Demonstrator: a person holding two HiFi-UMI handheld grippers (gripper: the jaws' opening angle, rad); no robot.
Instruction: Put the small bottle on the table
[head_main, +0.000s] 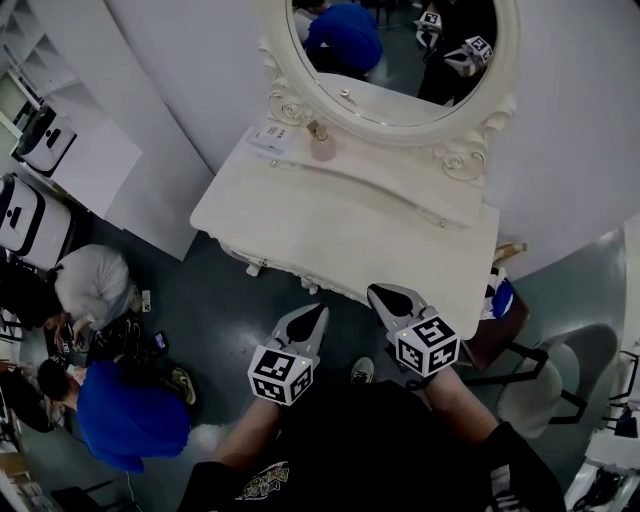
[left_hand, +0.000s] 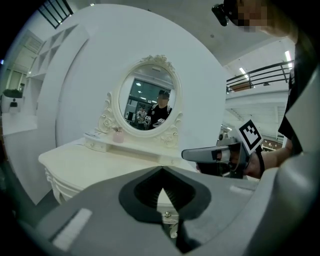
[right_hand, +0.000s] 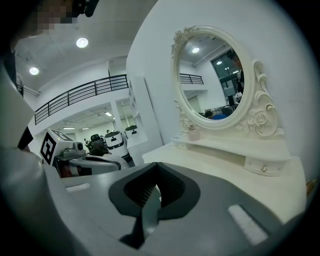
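- My left gripper (head_main: 312, 320) has its jaws pressed together with nothing between them. It hangs off the front edge of the table (head_main: 340, 240), pointing toward it.
- My right gripper (head_main: 390, 300) is the same, with its jaws closed on nothing. It sits just over the table's front edge, beside the left one.
- I judge both are held low and near my body because neither carries anything or is working on anything right now.
- The small bottle (head_main: 322, 147), pinkish and upright, stands on the raised shelf (head_main: 400, 182) under the mirror (head_main: 390, 50). That is at the back of the table, well apart from both grippers.
- The wide top in front of the shelf looks bare, so there is room to reach in or to set something down.
- This scene fits two stages. The bottle may be meant to come down from the shelf onto the top. Or, if the shelf counts as part of the table, it already rests where the task wants it, and my closed, empty jaws suit either reading.
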